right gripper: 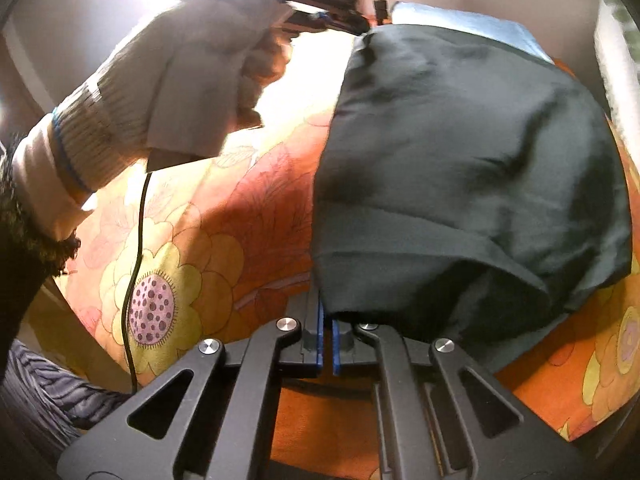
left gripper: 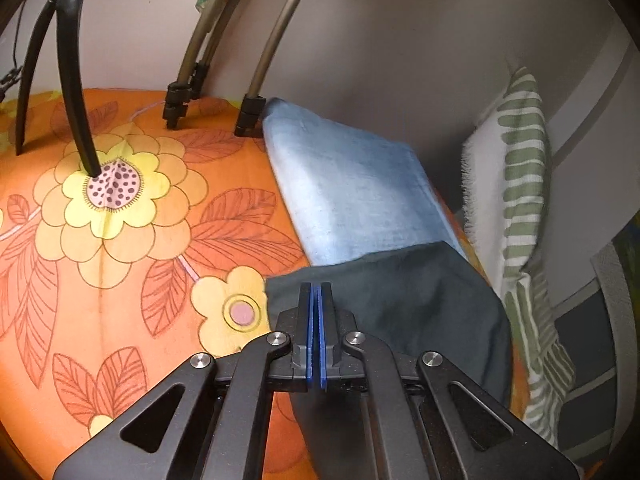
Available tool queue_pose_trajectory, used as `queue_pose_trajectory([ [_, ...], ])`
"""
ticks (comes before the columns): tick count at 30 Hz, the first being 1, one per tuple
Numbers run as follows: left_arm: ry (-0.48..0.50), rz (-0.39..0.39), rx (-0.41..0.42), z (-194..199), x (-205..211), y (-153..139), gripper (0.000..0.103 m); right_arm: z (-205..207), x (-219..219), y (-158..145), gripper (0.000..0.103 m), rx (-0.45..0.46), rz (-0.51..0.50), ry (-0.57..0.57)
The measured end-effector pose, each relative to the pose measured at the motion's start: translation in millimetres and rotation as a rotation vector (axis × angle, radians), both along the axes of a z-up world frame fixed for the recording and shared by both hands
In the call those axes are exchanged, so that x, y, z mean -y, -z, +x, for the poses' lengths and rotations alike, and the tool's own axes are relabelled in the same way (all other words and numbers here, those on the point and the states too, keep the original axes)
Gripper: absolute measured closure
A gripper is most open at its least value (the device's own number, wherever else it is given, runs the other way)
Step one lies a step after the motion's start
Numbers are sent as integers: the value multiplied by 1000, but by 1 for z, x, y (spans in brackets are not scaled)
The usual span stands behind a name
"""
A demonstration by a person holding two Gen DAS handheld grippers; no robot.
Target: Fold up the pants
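Dark green pants [right gripper: 460, 152] lie in a folded heap on an orange flowered bedsheet [right gripper: 248, 216]. My right gripper [right gripper: 326, 310] is at their near edge, and its blue pads are shut on the hem, which drapes over the fingertips and hides them. In the left wrist view the pants [left gripper: 420, 300] spread to the right of my left gripper [left gripper: 317, 286], whose blue pads are pressed together on the cloth's far corner. From the right wrist view, the left gripper [right gripper: 352, 24] shows at that corner, held by a gloved hand [right gripper: 192, 80].
A light blue pillow [left gripper: 352, 188] lies past the pants against the wall, and a green-striped cushion [left gripper: 520, 160] leans at the right. Tripod legs [left gripper: 76, 92] and metal stand legs [left gripper: 256, 112] rest on the sheet [left gripper: 120, 280]. A black cable [right gripper: 138, 240] hangs from the hand.
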State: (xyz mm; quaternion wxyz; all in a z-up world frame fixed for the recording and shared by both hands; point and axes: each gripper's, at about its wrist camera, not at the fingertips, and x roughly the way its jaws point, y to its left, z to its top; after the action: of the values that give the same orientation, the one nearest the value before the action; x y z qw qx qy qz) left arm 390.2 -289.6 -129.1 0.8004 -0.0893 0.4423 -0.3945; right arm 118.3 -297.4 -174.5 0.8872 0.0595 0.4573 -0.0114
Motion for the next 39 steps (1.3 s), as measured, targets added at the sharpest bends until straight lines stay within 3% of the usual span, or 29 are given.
queue_pose_trajectory([
  [3, 1, 54, 52, -6, -7, -8, 102, 2, 3, 4, 94, -36, 27, -55],
  [5, 4, 60, 35, -8, -18, -11, 97, -7, -1, 0, 92, -40, 31, -104],
  [9, -4, 87, 75, -24, -37, -21, 91, -32, 0, -20, 87, 16, 57, -152],
  [13, -12, 129, 113, -47, -46, -27, 78, -41, 28, -42, 62, 119, 80, -95],
  [17, -23, 182, 194, -78, -50, -37, 67, -46, 60, -63, 50, 202, 71, 0],
  [20, -40, 176, 226, -104, -53, -44, 55, -40, 71, -77, 38, 248, 12, 52],
  [22, -46, 178, 248, -122, -54, -47, 48, -38, 80, -82, 36, 265, -13, 86],
  [28, -30, 224, 308, -162, -45, -49, 48, -36, 111, -95, 35, 252, -28, 177],
  [34, -27, 217, 345, -184, -40, -52, 47, -40, 119, -113, 15, 322, -126, 194],
  [39, -32, 226, 345, -185, -32, -51, 47, -23, 136, -111, 15, 304, -122, 227],
])
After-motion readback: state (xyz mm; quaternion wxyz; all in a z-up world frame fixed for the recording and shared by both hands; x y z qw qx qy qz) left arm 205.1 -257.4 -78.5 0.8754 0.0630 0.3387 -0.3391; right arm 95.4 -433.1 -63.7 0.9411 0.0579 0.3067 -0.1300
